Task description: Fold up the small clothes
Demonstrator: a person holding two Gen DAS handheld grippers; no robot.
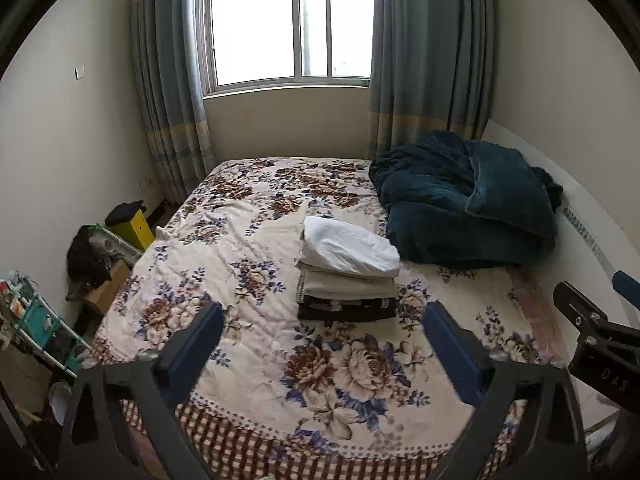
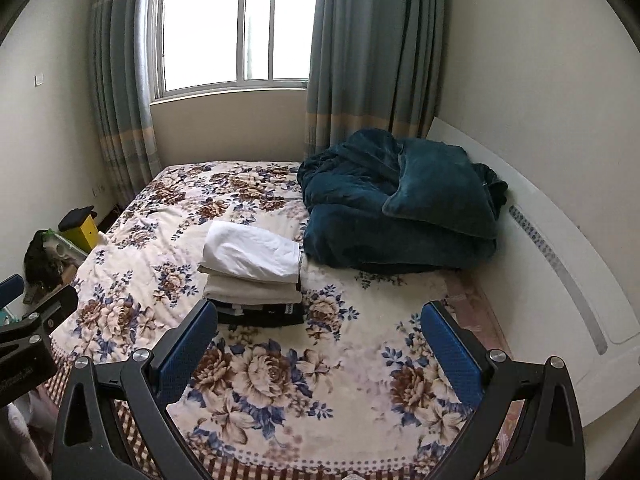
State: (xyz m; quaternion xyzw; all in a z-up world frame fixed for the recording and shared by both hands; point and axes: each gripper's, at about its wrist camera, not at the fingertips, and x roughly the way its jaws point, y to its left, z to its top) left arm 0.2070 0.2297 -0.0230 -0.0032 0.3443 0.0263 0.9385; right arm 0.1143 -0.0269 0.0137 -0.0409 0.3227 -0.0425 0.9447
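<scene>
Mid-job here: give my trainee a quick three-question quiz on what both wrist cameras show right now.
1. True or false: the left gripper holds a garment.
2. What colour is the top piece of the folded clothes stack?
3. The teal blanket lies: A) on the stack, B) beside the stack near the headboard, C) on the floor.

Key: 1 false, both it and the right gripper are open and empty; 2 white; 3 B.

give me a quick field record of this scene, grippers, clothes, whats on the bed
left gripper: open, empty, hovering over the near end of the bed
right gripper: open, empty, beside the left one
clothes stack: folded, mid-bed, white piece on top, beige below, dark at the bottom
floral bedspread: covers the bed, slightly wrinkled
teal blanket: bunched at the far right, by the headboard
loose clothes to fold: none visible
</scene>
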